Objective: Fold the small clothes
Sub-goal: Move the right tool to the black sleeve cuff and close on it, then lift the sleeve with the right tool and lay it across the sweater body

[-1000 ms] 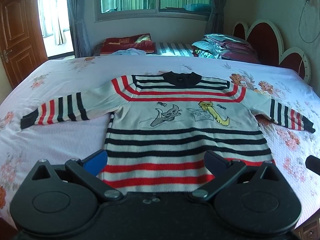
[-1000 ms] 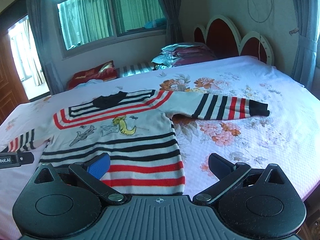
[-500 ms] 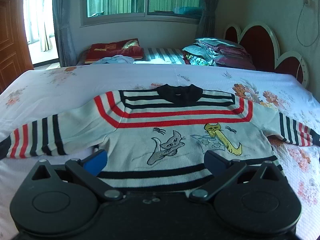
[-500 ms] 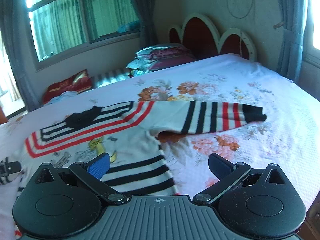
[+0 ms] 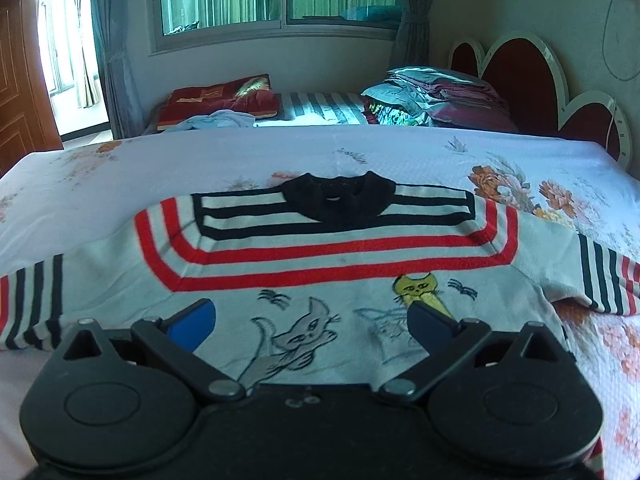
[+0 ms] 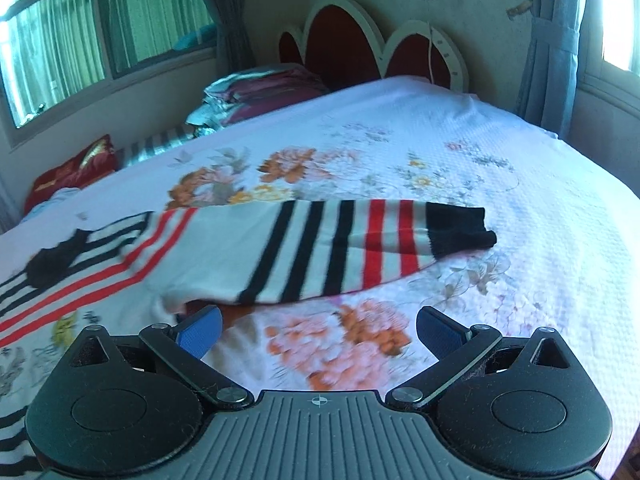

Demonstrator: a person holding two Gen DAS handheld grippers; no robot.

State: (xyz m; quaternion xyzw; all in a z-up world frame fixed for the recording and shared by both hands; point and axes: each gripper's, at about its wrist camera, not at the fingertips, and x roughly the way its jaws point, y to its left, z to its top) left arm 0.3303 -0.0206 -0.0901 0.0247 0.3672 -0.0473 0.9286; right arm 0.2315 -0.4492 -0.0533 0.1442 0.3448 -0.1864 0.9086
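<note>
A small white sweater with red and black stripes, a black collar and cat drawings lies flat, front up, sleeves spread, on the bed. My left gripper is open and empty, low over the chest with the cat drawings between its fingers. In the right wrist view the sweater's right sleeve with its black cuff lies just ahead of my right gripper. That gripper is open and empty over the floral sheet, short of the sleeve.
The bed has a white floral bedspread. Folded bedding and pillows are piled at the far side by the red headboard. A red cushion lies by the window. A door stands at the far left.
Both grippers have moved forward and lower. The left went from the hem up to the chest. The right swung right from the sweater's body toward the right sleeve. Both stayed open.
</note>
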